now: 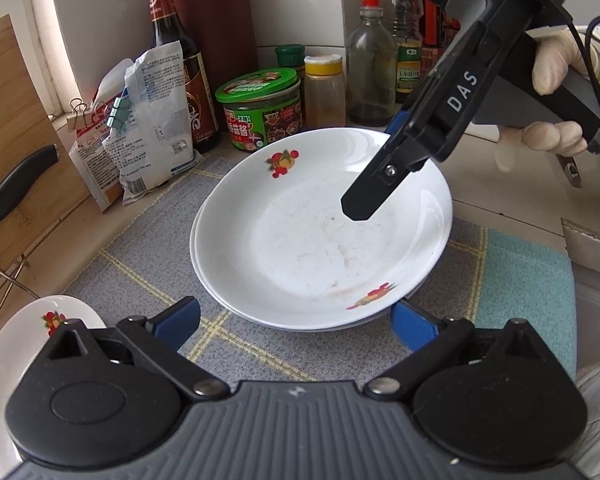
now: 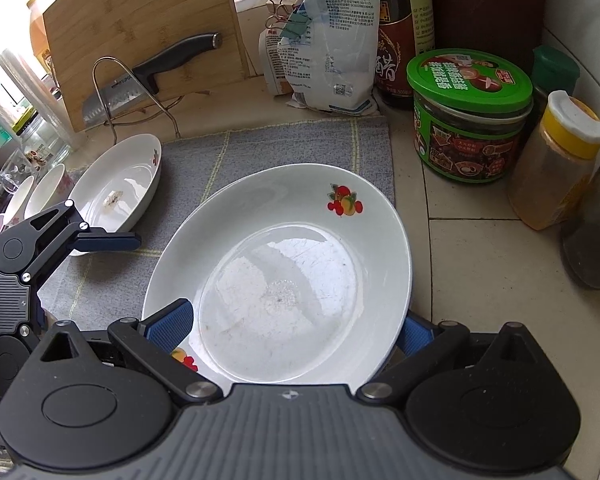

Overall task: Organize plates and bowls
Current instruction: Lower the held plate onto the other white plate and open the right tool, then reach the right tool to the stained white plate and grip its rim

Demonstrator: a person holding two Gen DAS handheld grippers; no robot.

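Two white plates with fruit decals are stacked on the grey checked cloth (image 1: 140, 264); the top plate (image 1: 300, 240) (image 2: 284, 264) has faint smears. My right gripper (image 2: 294, 326) is open and straddles the top plate's rim, with one finger (image 1: 364, 196) over the inside and the other outside the rim. My left gripper (image 1: 296, 324) is open and empty at the near edge of the stack, apart from it. A third decal plate (image 2: 120, 188) (image 1: 16, 360) with food residue lies left of the cloth. Two small bowls (image 2: 44, 192) stand beyond it.
Behind the stack stand a green-lidded jar (image 1: 260, 112), a yellow-capped spice bottle (image 1: 324, 88), dark sauce bottles (image 1: 180, 60) and clipped bags (image 1: 148, 120). A cutting board (image 2: 140, 28) and a knife (image 2: 160, 68) on a wire rack stand at the left. A gloved hand (image 1: 556, 64) holds the right gripper.
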